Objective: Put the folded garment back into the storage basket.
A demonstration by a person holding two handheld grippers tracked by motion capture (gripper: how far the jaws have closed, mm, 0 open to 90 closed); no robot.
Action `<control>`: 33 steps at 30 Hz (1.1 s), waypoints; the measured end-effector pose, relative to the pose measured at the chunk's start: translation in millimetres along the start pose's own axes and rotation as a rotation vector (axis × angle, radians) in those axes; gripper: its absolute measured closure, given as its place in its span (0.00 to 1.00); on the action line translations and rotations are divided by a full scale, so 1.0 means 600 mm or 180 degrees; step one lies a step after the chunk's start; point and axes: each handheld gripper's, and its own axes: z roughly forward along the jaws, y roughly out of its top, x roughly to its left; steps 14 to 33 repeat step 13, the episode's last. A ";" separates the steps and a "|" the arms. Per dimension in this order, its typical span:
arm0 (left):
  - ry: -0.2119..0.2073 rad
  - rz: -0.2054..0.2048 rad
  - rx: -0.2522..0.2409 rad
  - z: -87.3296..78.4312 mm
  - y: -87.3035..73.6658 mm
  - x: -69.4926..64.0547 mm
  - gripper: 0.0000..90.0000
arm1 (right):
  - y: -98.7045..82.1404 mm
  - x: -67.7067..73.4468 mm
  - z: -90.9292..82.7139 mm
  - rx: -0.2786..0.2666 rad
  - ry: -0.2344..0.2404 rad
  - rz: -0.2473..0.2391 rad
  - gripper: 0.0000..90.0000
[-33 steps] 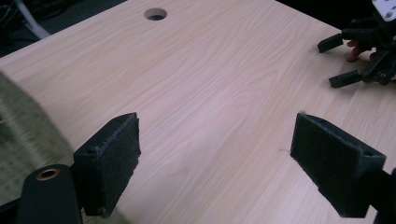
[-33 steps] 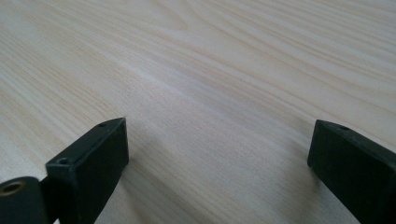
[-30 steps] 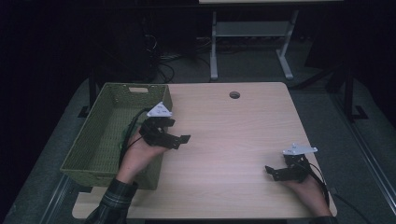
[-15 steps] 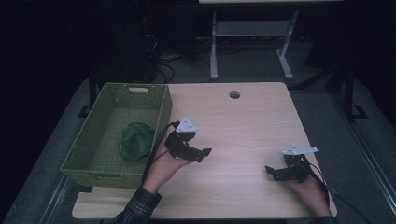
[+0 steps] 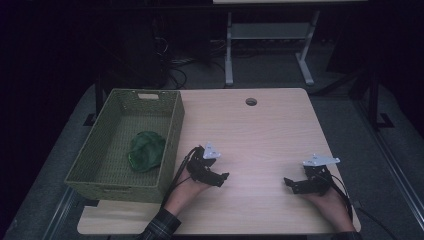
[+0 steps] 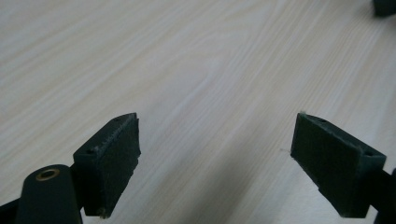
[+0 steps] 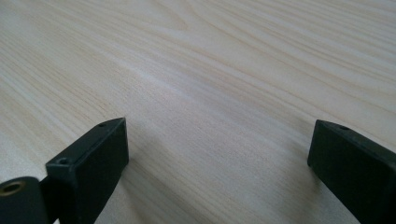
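While a crumpled green cloth [image 5: 146,151] lies in the woven basket [image 5: 172,131], both hand-held grippers, left [image 5: 221,178] and right [image 5: 290,184], rest beside it on the pale wood-grain worktop [image 5: 260,135], jaws spread and empty.

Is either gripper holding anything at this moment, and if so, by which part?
Nothing is held. The left gripper and right gripper both have jaws wide apart over bare table. The green cloth lies in the basket.
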 end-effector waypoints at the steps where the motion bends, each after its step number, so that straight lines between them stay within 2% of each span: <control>1: 0.0000 0.0000 0.0000 0.000 0.000 0.000 0.17 | 0.000 0.000 0.000 0.0000 0.0000 0.0000 0.05; 8: 0.0019 0.0023 0.0116 0.024 -0.024 0.000 0.16 | 0.000 0.000 0.000 0.0001 0.0001 -0.0001 0.05; 9: 0.0015 0.0034 0.0119 0.025 -0.025 0.001 0.16 | 0.000 0.000 0.000 0.0000 0.0001 -0.0001 0.05; 10: 0.0002 -0.0009 0.0108 0.025 -0.026 0.001 0.16 | 0.000 0.000 0.000 0.0001 0.0001 0.0001 0.05; 33: 0.0003 0.0000 0.0079 0.025 -0.028 0.001 0.16 | 0.000 0.000 0.000 0.0001 0.0002 0.0001 0.05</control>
